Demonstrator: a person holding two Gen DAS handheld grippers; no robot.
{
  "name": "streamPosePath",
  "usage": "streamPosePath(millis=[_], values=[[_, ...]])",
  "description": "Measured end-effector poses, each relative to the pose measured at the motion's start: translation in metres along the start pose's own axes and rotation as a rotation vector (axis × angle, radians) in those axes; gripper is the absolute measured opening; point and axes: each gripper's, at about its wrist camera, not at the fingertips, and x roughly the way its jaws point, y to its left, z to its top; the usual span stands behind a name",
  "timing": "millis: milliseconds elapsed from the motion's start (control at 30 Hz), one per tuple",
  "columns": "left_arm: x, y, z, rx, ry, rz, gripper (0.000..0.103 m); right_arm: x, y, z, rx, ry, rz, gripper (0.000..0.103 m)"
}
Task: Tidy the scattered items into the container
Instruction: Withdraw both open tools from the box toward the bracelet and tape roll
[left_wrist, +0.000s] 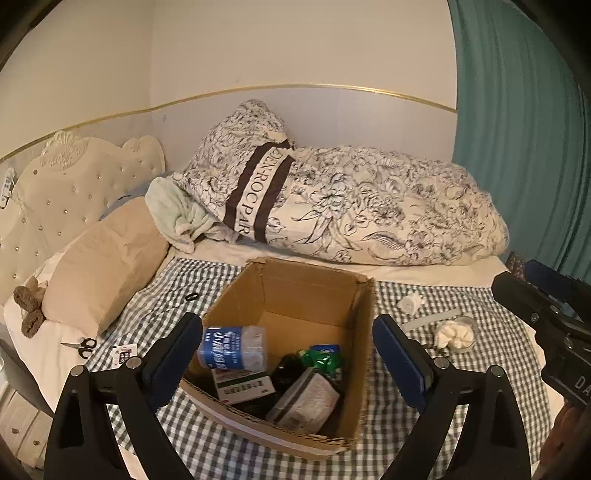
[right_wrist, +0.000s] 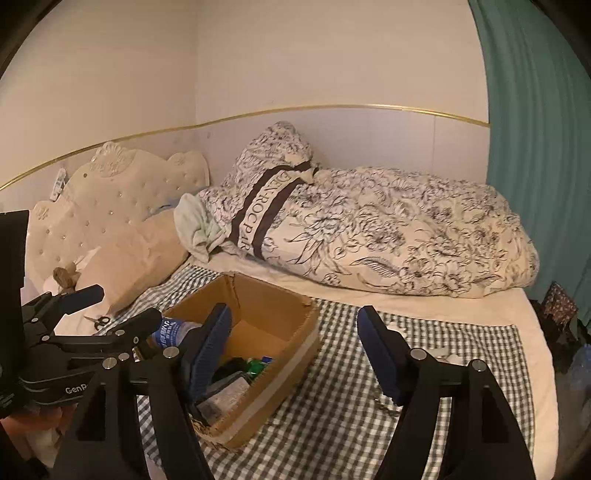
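Left gripper hangs over the cardboard box w/ both blue pads spread wide, nothing pinched; the box sits between the fingers in the left wrist view, at approx 6 o'clock of the bed, on the checked blanket. Right gripper also spread apart, nothing between the pads; its left finger overlaps the box's right half in the right wrist view, right finger is over bare blanket at 3 o'clock of the box. Inside the box: a clear bottle w/ blue label tilted against the 9 o'clock wall, a white-green carton below it, a green packet near centre, a grey flat pack at 6 o'clock, plus sth dark between them, can't tell what. Still outside on the blanket: small black ring at 10 o'clock of the box, scissors and a small printed packet at 9 o'clock, a white roll-like item at 2 o'clock, a clear cup w/ crumpled white stuff at 3 o'clock, a pale strip beside it. Floral duvet bunched at 12 o'clock, beige pillow at 10 o'clock, teal curtain at far right.
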Motion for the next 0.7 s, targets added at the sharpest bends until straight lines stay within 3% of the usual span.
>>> streamPosePath(millis=[167, 333, 600, 700], values=[[-0.009, -0.022, 0.0, 0.011, -0.012, -0.016, 0.098, -0.017, -0.019, -0.003, 0.014, -0.007, -0.02, 0.08], [-0.017, -0.043, -0.001, 0.015, -0.023, -0.029, 0.1, -0.03, -0.038, -0.008, 0.032, -0.006, -0.046, 0.082], [-0.026, -0.074, -0.003, 0.049, -0.026, -0.053, 0.103, -0.051, -0.065, -0.015, 0.067, -0.025, -0.101, 0.102], [-0.029, -0.085, -0.003, 0.06, -0.032, -0.066, 0.103, -0.056, -0.077, -0.018, 0.082, -0.015, -0.117, 0.103]])
